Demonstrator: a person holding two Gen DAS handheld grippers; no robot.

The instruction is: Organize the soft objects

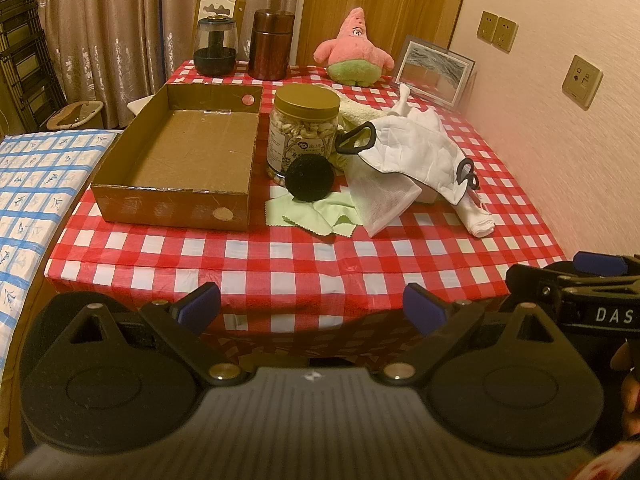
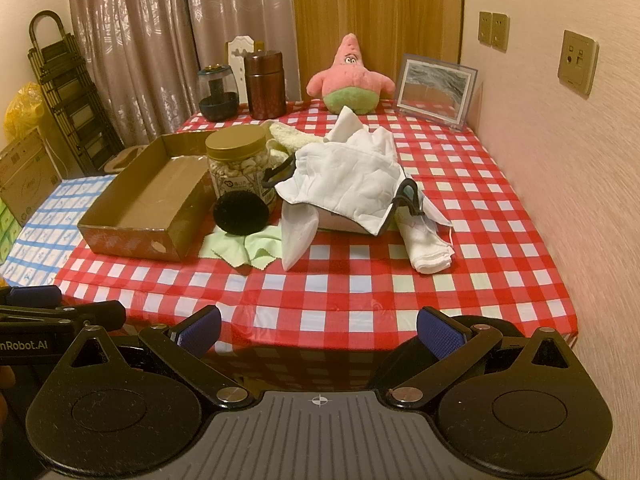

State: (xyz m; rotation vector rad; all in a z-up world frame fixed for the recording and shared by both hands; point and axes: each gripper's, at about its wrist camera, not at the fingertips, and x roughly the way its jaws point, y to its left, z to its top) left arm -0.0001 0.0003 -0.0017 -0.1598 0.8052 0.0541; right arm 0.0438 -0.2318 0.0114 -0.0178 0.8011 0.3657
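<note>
An empty cardboard box [image 1: 180, 152] [image 2: 140, 204] sits on the left of the red checked table. Right of it a black fuzzy ball [image 1: 310, 178] [image 2: 240, 214] rests on a light green cloth [image 1: 308, 214] [image 2: 244, 250]. A white quilted cloth with black loops [image 1: 416, 148] [image 2: 348, 178] lies draped over a small box, with a thin white tissue [image 1: 380, 200] [image 2: 296, 236] and a rolled white cloth [image 1: 476, 216] [image 2: 428, 248] beside it. A pink star plush [image 1: 354, 50] [image 2: 350, 78] stands at the back. My left gripper [image 1: 312, 308] and right gripper [image 2: 320, 330] hover open before the table's front edge, both holding nothing.
A gold-lidded jar of nuts [image 1: 304, 128] [image 2: 240, 164] stands beside the cardboard box, with a cream towel [image 2: 288, 138] behind it. At the back stand a glass container [image 1: 216, 46], a brown canister [image 1: 272, 44] and a framed picture [image 1: 434, 70]. A wall runs along the right; a blue checked surface [image 1: 36, 184] lies left.
</note>
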